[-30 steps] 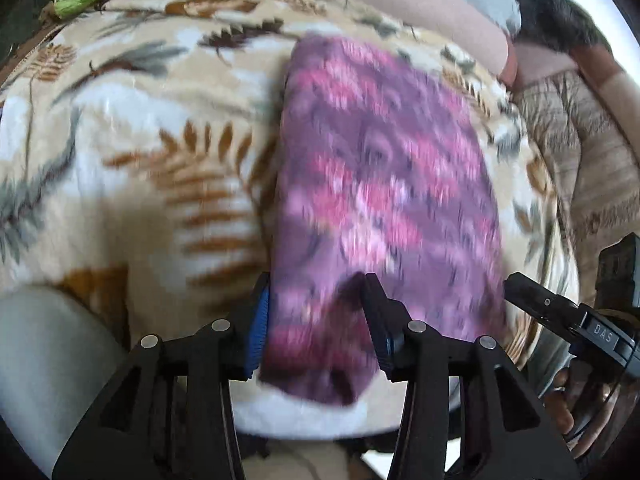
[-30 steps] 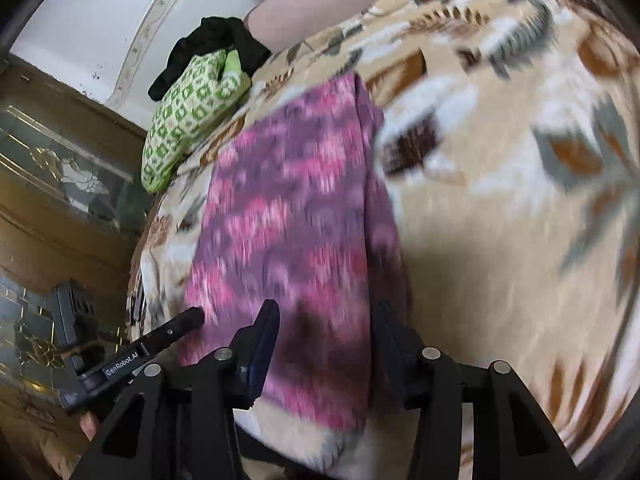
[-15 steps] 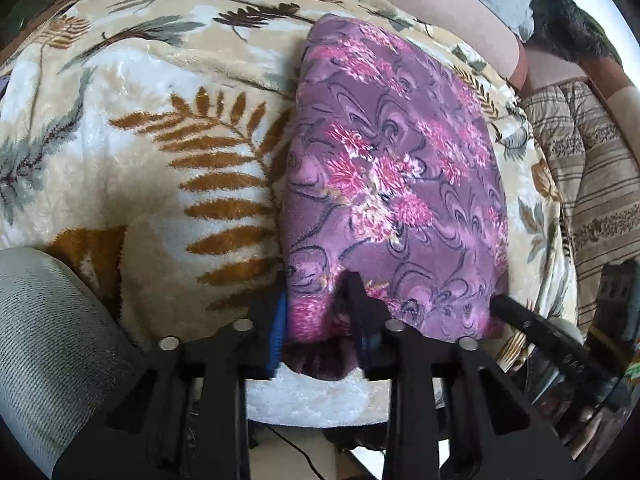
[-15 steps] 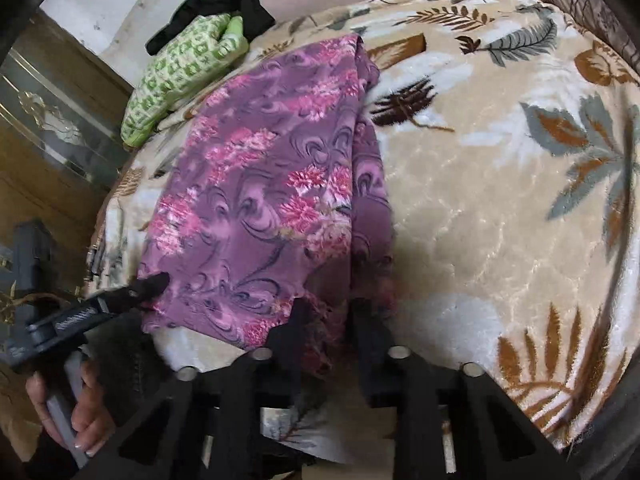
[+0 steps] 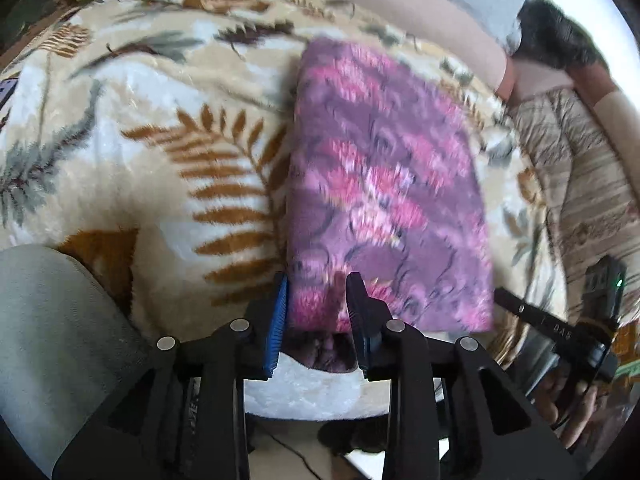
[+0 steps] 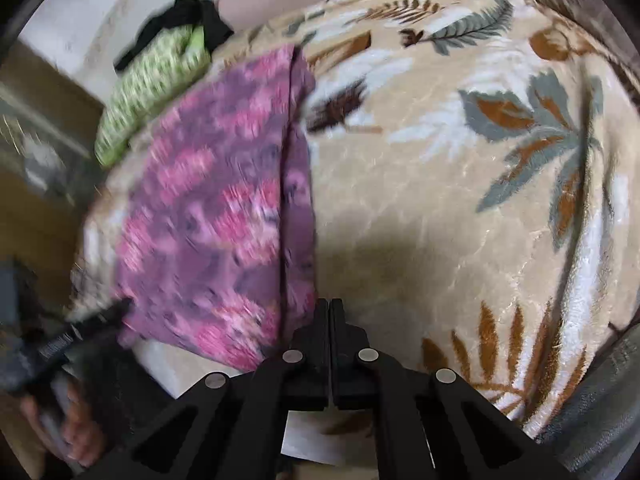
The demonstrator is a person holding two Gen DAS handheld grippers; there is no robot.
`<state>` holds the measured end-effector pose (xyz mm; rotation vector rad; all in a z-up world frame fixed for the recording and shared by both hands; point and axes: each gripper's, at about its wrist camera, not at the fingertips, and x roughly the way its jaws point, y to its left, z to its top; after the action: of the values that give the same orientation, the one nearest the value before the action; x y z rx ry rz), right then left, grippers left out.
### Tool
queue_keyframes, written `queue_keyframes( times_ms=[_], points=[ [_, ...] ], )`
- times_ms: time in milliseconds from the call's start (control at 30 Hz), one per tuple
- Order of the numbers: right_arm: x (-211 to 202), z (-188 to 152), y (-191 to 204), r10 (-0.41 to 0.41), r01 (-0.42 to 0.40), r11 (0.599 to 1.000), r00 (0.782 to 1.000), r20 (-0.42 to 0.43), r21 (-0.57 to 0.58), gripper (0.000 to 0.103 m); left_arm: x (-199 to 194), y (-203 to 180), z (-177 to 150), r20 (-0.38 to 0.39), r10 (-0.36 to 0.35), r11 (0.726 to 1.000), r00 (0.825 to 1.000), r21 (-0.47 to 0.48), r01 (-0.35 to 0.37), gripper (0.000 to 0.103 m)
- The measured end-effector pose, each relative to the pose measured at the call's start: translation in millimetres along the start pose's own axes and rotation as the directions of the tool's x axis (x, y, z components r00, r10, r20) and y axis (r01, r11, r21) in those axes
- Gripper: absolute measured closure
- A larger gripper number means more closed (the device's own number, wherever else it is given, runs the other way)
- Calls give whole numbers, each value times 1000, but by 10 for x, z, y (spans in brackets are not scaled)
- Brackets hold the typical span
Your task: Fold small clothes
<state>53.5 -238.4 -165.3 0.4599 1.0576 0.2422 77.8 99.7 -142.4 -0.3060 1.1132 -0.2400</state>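
Observation:
A purple garment with pink flowers (image 5: 384, 184) lies folded in a long strip on the leaf-print blanket (image 5: 168, 128); it also shows in the right wrist view (image 6: 216, 216). My left gripper (image 5: 316, 300) has its jaws on either side of the garment's near left corner, with cloth bunched between them. My right gripper (image 6: 329, 312) is fully shut at the garment's near right corner, beside its edge; no cloth shows between its tips. Both views are blurred by motion.
A green patterned cloth (image 6: 152, 80) and a black one (image 6: 184, 20) lie at the far end of the bed. A striped cover (image 5: 576, 184) lies to the right. A grey cushion (image 5: 52, 344) sits near left. The bed's near edge is under both grippers.
The right gripper has closed fully and now sits just right of the garment's corner. The left gripper's jaws stand slightly wider around the corner. Both cameras are moving.

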Motion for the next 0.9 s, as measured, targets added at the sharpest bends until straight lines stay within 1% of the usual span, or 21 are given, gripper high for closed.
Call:
queue_keyframes(
  times_ms=[33,100,133,167,200,233,267,300,333,400,467,533,567,600,667,700,733,767,800,833,900],
  points=[
    [-36,0,-22,31,-32,999,999,11,17,103,-48,18,9,23,-16,1000,1000,-10,16,64],
    [-125,3,-26,129,-131,991,991,45,41,102,-105,26,32,54,-34,999,998,-21,35,50],
    [-163,11,10,159,-161,986,986,58,33,101,-131,29,38,72,-39,999,997,-23,40,48],
    [-162,11,79,151,-153,988,987,60,19,98,-138,29,48,80,-48,998,996,-25,50,47],
    [-150,8,123,135,-135,991,990,52,4,88,-125,29,54,76,-52,998,996,-25,54,43],
    [-101,-10,166,118,-117,993,993,31,-13,77,-76,12,65,60,-40,999,997,-21,41,42],
    [-72,-37,182,112,-112,994,993,22,-18,60,-18,-5,79,45,-23,1000,999,-16,23,42],
    [-31,-71,197,115,-114,993,993,9,-23,59,52,-7,71,21,-5,1000,1000,-11,5,42],
    [19,-81,220,130,-131,991,991,-14,-29,59,125,0,68,-9,-6,1000,1000,-12,6,42],
    [77,-75,282,135,-136,989,991,-17,-51,59,235,15,64,-57,-17,999,998,-28,15,42],
    [109,-94,364,108,-109,990,994,-14,-94,59,305,33,55,-77,-13,999,997,-42,10,42],
    [220,-90,397,68,-72,990,997,-37,-119,64,345,24,39,-85,7,999,996,-38,-10,42],
    [258,-84,406,31,-37,991,998,-48,-129,82,329,10,35,-80,10,999,997,-33,-13,42],
    [241,-82,396,-12,6,990,999,-39,-142,100,313,-2,25,-79,7,999,997,-30,-10,42],
    [102,-53,385,-20,23,991,1000,17,-135,100,268,-16,22,-76,-9,999,997,-31,7,42],
    [33,-36,378,-38,44,991,998,45,-129,100,206,-25,20,-57,-26,999,998,-28,25,42],
    [4,-25,364,-60,67,989,997,57,-130,100,167,-32,20,-39,-28,999,999,-21,28,42],
    [51,-27,341,-82,87,988,996,45,-131,100,127,-41,24,-17,-23,1000,1000,-11,22,42],
    [116,-33,309,-79,81,989,997,22,-120,100,85,-58,38,5,-10,1000,1000,0,10,42],
    [143,-37,287,-46,47,993,999,7,-105,100,45,-59,56,28,-2,1000,1000,5,2,42],
    [42,-17,299,-6,10,995,999,42,-98,100,-65,-60,88,79,-12,1000,997,15,10,42]
  ],
)
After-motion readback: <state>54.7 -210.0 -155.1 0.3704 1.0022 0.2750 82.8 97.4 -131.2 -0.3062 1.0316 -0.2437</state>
